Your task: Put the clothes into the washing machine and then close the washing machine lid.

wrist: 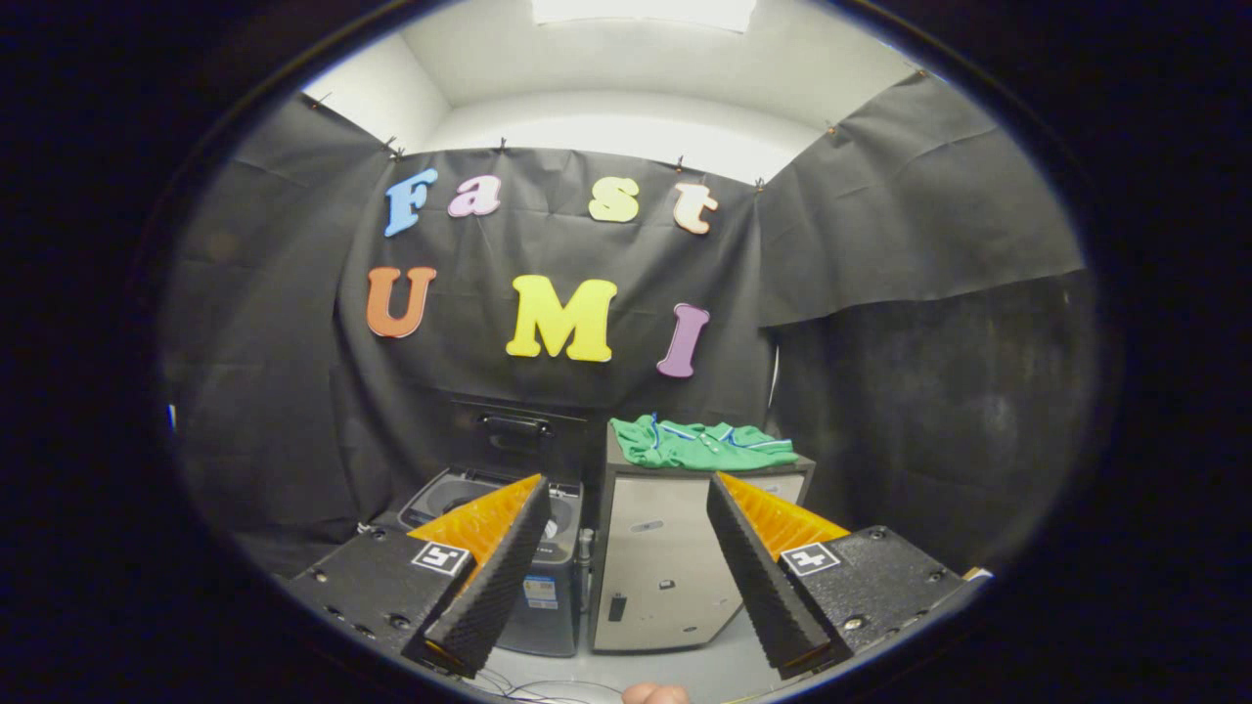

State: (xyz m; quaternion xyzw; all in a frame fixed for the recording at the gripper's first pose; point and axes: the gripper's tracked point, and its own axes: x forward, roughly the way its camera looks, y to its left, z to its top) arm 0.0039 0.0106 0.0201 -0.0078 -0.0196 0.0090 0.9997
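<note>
Two fingers of the hand-held gripper (626, 562) stand wide apart in the lower centre of the frame, holding nothing; the spread suits an approach with no garment yet taken. A fingertip of the person (655, 693) shows at the very bottom, with thin cables (533, 687) lying on the pale floor (704, 670) beside it.

Beyond the fingers, at lower centre, two units stand side by side on the floor. The left one, partly behind the left finger, is the top-loading washing machine (548, 596); its dark lid (514, 430) stands raised against the back wall, leaving the tub opening exposed, which is the condition loading requires. The right one is a pale cabinet (660, 567), seen between the fingers.

On top of that cabinet, at centre frame, lies the green garment with white and blue trim (704, 443), loosely folded and flat. Its position just beside and above the open tub keeps the transfer short.

Judgement: the task stands at its start. The garment is well ahead of the fingers and untouched, and the lid is not yet closed. Black cloth (929, 215) drapes the booth beyond.
</note>
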